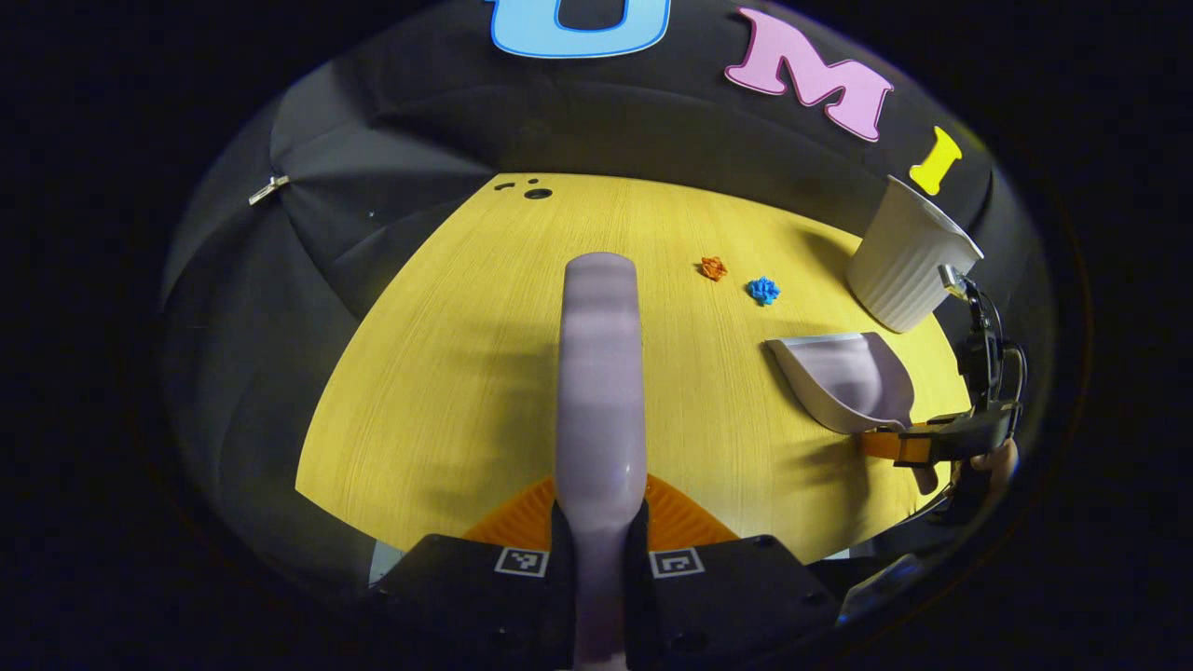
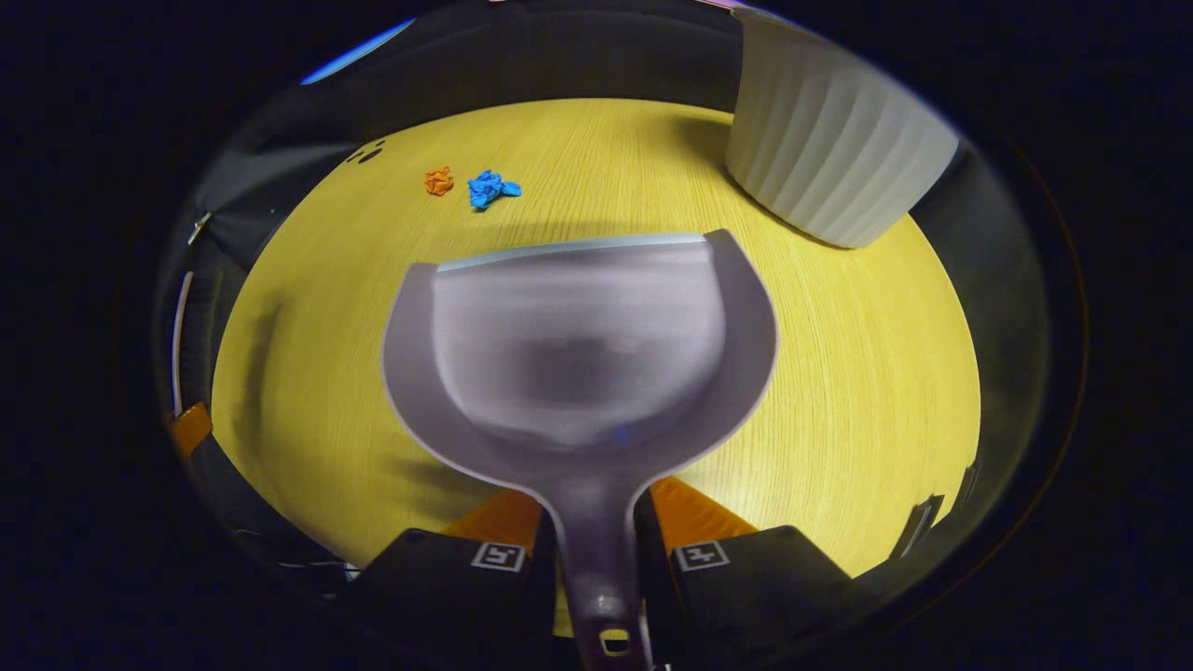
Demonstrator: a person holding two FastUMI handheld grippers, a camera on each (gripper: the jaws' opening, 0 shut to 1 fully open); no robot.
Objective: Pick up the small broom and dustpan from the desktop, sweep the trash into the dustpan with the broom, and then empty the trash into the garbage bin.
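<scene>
Two views look over a yellow wood-grain desktop backed by the booth's black cloth wall. The desktop carries a few small dark holes near its far edge.

Next in size is the white ribbed garbage bin, which stands upright at the far right of the desktop. In the left gripper view the bin sits just beyond the dustpan.

The pale lilac dustpan is held by its handle between the fingers of the right gripper, which are closed on it. Its mouth faces away, toward the far side of the desktop, and its tray looks bare inside. In the left gripper view the dustpan appears off to the right, with the right gripper and part of the hand that carries it behind the handle.

The small broom, the same pale lilac, reaches forward from the left gripper, whose fingers press on its sides. Its bristles cannot be made out from this angle.

Smallest are the scraps of trash, lying on the desktop ahead of the dustpan's mouth and apart from it: a blue crumpled scrap and, just beside it, an orange crumpled scrap. Both also show in the left gripper view, blue and orange, to the left of the bin.
</scene>
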